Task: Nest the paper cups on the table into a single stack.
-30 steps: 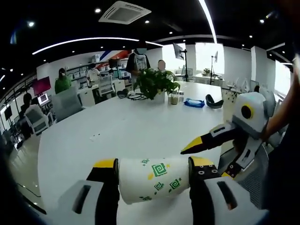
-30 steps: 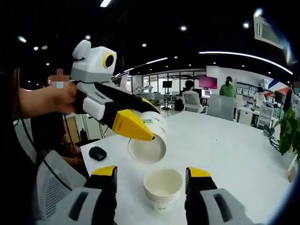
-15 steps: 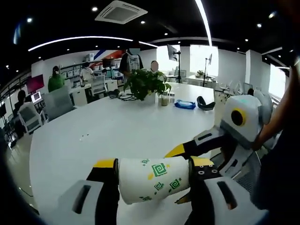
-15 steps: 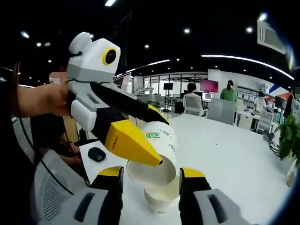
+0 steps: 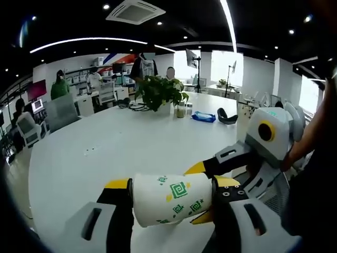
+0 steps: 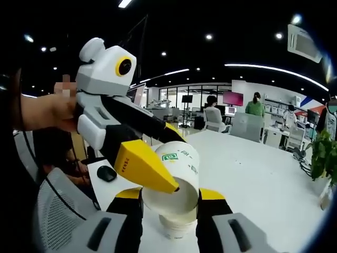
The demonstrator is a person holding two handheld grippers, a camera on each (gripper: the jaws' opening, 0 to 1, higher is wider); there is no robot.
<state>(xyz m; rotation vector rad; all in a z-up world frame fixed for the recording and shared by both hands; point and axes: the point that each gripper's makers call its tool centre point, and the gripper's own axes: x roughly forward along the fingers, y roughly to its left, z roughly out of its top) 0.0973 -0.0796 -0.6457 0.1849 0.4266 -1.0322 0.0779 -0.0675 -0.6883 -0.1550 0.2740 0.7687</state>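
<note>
No lettering on the paper cup (image 5: 172,199) is legible.

You have a big white table (image 5: 121,142) stretching ahead, with a green leafy potted plant (image 5: 158,92) near its far end. Just beside the plant stands a small glass jar (image 5: 181,111), then a flat blue packet (image 5: 203,116), then a black curved headset-like thing (image 5: 227,116), all apart from each other. Grey office chairs (image 5: 62,112) line the table's far side, and people stand behind them. In the right gripper view you get a black computer mouse (image 6: 106,173) on the table corner, a grey mesh chair back (image 6: 63,211) below it, and a pink wall screen (image 6: 233,98) far off.
</note>
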